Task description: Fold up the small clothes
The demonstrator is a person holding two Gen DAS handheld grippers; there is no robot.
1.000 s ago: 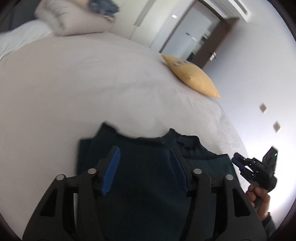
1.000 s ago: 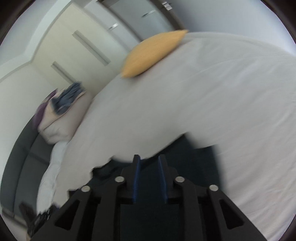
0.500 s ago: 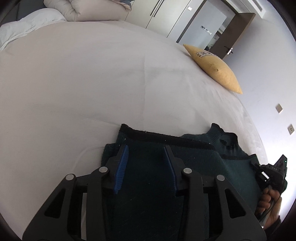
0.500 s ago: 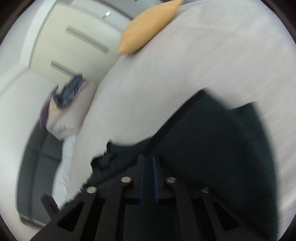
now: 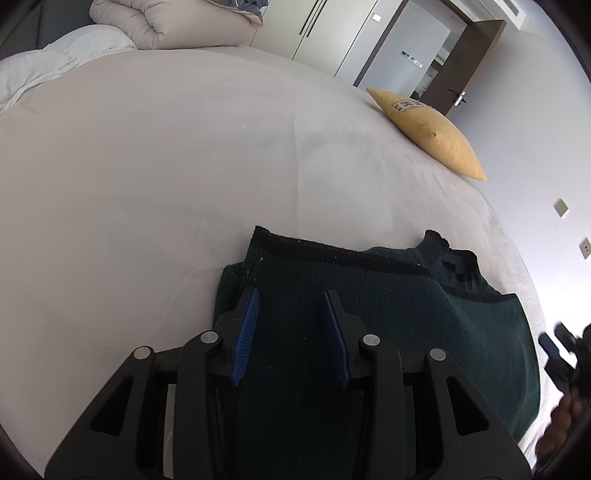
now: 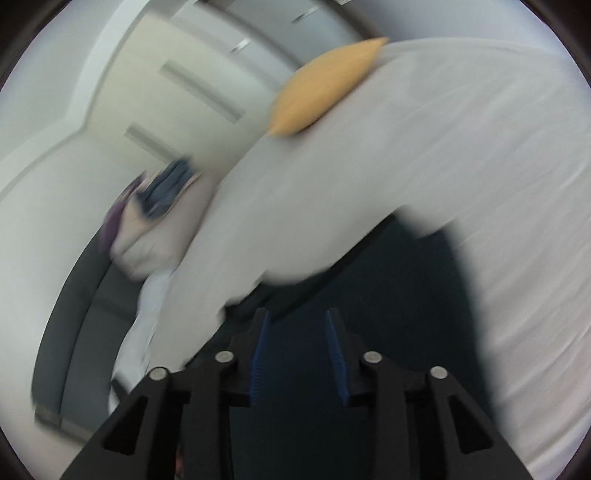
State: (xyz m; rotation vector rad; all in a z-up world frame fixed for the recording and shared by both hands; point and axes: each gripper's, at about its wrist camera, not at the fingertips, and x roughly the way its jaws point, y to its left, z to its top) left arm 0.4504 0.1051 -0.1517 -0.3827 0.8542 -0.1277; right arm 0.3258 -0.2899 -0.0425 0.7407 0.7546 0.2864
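A dark green knit sweater (image 5: 388, 314) with black trim lies folded over on the white bed (image 5: 166, 166). Its collar (image 5: 450, 258) points to the far right. My left gripper (image 5: 291, 295) is open and hovers over the sweater's left part, holding nothing. My right gripper (image 6: 297, 317) is open above the sweater (image 6: 388, 295), in a view blurred by motion. It also shows in the left wrist view (image 5: 554, 347) at the sweater's right edge, held by a hand.
A yellow cushion (image 5: 432, 136) lies at the bed's far right edge, and shows in the right wrist view (image 6: 317, 88). A rolled beige duvet (image 5: 166, 22) with blue clothes on it sits at the far end. A wall stands right of the bed.
The sweater's lower part has come over its upper part and now lies flat. My right gripper went from shut to open and let go. My left gripper stayed open.
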